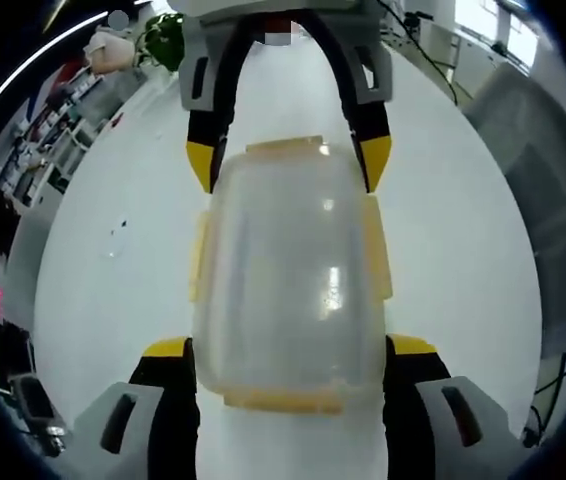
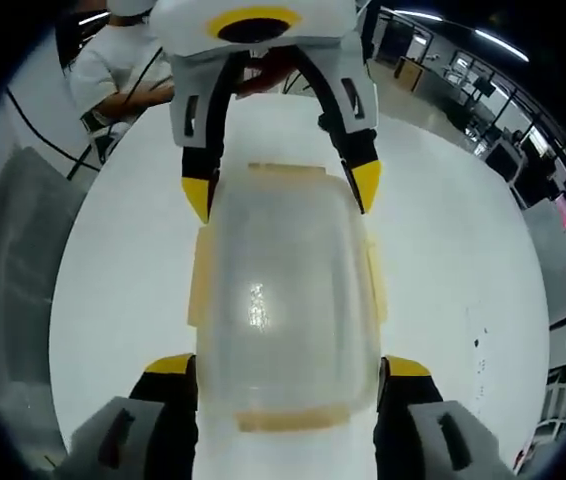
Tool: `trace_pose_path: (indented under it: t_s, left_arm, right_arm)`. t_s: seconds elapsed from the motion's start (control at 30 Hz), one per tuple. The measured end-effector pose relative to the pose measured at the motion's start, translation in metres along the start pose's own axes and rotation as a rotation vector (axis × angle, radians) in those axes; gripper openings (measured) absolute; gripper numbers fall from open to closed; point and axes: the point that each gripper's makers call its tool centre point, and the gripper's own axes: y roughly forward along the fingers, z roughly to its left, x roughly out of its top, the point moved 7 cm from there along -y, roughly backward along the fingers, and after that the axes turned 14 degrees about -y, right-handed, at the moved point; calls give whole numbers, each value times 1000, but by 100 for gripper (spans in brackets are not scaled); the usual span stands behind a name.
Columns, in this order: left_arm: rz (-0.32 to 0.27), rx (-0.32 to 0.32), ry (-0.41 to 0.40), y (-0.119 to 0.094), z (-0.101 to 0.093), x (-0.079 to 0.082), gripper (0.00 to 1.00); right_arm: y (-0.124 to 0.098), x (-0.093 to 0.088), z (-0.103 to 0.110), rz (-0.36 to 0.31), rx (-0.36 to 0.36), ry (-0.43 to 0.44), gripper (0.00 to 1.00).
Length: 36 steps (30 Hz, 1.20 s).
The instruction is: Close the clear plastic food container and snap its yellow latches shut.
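Note:
The clear plastic food container [image 1: 288, 270] [image 2: 283, 290] lies with its lid on, on a round white table [image 1: 113, 290] [image 2: 463, 250]. Pale yellow latches [image 1: 378, 250] [image 2: 198, 270] sit along its sides and ends. In the left gripper view, my left gripper [image 1: 290, 347] has its yellow-tipped jaws against both sides of the container's near end. My right gripper [image 1: 288, 158] flanks the far end from the opposite side. In the right gripper view the layout is mirrored: right gripper [image 2: 288, 365] at the near end, left gripper [image 2: 275, 190] at the far end.
A grey panel [image 1: 543, 200] [image 2: 13, 260] lies along one edge of the table. A person in a white top [image 2: 113, 70] sits behind the left gripper. Desks, a plant [image 1: 163, 40] and office gear stand beyond the table.

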Motion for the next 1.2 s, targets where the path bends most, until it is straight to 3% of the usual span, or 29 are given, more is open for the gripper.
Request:
trace_pose_path:
  t_s: [0.53,0.67,1.2]
  left_arm:
    - [-4,7,-10,-1,1,3,74]
    - [-21,1,-13,-6,0,3,73]
    - [-48,52,-63,-26,-14,-1,74]
  right_arm:
    - [-2,-1,-2,-4,-19,-5,73]
    - [-7,-1,-3,-11,-40,-2,78]
    - [-34,-1,10,-39,-107,30,76]
